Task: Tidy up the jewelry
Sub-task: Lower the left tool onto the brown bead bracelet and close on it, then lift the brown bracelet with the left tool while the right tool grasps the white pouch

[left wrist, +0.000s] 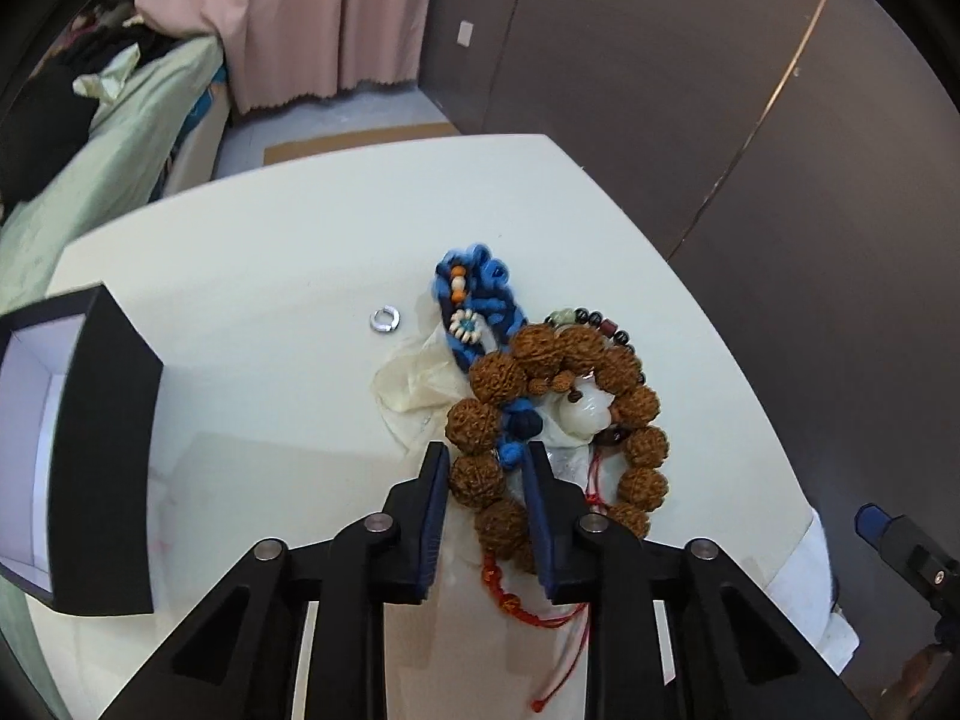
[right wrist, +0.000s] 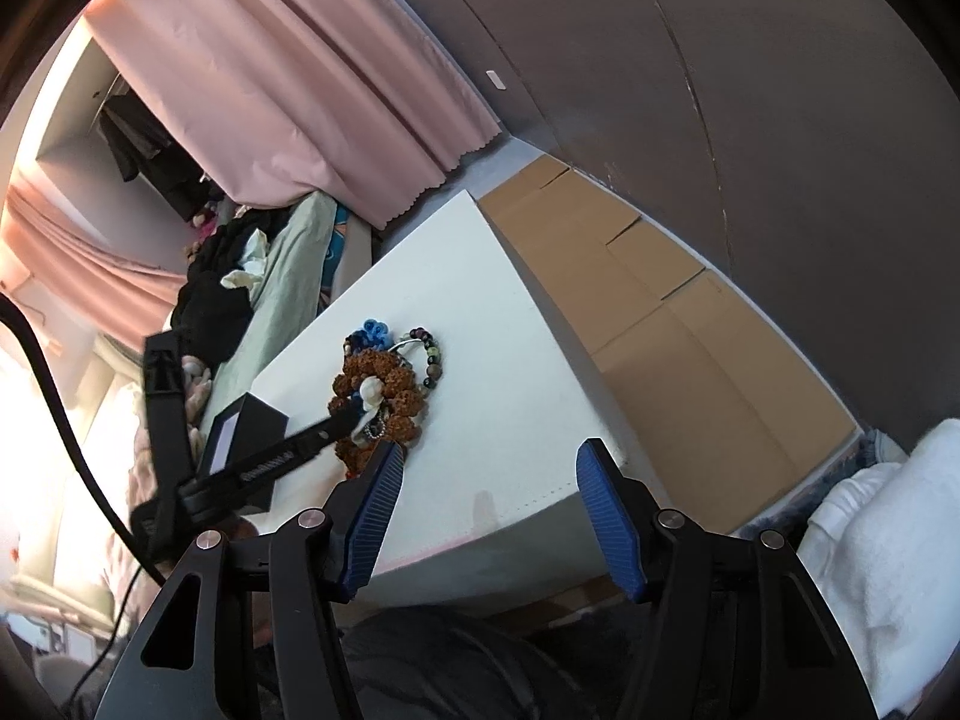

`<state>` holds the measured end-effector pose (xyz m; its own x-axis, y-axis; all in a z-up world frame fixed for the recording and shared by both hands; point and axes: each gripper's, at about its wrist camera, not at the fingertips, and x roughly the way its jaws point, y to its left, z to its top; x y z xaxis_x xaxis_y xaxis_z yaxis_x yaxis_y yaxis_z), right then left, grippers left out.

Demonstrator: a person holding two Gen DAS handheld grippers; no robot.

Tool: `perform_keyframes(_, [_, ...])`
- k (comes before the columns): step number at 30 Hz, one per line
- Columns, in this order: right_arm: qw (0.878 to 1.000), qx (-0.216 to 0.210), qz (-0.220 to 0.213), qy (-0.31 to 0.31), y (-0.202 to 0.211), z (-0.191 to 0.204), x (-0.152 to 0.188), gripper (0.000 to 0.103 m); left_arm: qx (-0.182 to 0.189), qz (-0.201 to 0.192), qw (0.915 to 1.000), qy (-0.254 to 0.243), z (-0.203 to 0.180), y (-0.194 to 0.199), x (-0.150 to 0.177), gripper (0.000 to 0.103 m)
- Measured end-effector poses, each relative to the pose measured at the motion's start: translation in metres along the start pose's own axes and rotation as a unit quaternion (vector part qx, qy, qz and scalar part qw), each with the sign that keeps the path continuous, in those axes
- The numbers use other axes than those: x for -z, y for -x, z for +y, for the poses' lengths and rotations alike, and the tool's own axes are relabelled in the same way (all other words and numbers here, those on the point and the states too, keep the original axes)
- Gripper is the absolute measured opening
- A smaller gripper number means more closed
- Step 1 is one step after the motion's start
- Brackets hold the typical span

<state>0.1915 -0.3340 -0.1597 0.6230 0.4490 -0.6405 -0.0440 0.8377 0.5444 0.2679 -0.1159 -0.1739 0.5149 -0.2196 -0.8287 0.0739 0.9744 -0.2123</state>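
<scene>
A heap of jewelry lies on the white table (left wrist: 252, 276): a bracelet of big brown seed beads (left wrist: 642, 450), a blue braided cord (left wrist: 480, 300), a dark bead bracelet (left wrist: 600, 321), a white pendant (left wrist: 579, 414) and a red cord (left wrist: 510, 594). A silver ring (left wrist: 384, 320) lies apart, to the left. My left gripper (left wrist: 487, 459) straddles the near side of the brown bracelet, jaws partly closed around its beads. My right gripper (right wrist: 489, 453) is open and empty above the table's near edge. The heap (right wrist: 384, 387) and the left gripper's arm (right wrist: 270, 459) show in the right wrist view.
An open black box with a white lining (left wrist: 66, 438) stands at the table's left, also in the right wrist view (right wrist: 240, 438). A crumpled cream tissue (left wrist: 414, 384) lies under the heap. A bed (left wrist: 108, 138), pink curtain (left wrist: 312, 12) and flattened cardboard (right wrist: 660, 312) surround the table.
</scene>
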Motion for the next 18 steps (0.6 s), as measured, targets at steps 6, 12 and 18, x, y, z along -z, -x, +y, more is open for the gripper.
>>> perform_keyframes(6, [1.000, -0.018, 0.008, -0.009, -0.010, 0.007, -0.006, 0.062, 0.024, -0.010, 0.9995, 0.017, 0.008, 0.023, 0.001, 0.020])
perform_keyframes(12, [0.999, -0.043, 0.018, -0.012, -0.020, 0.025, -0.009, 0.062, 0.048, -0.028, 0.9981, 0.028, 0.014, 0.057, 0.001, 0.019])
perform_keyframes(18, [0.996, -0.070, 0.034, -0.033, -0.034, 0.039, -0.010, 0.055, 0.064, -0.047, 0.9961, 0.039, 0.019, 0.086, -0.001, 0.019])
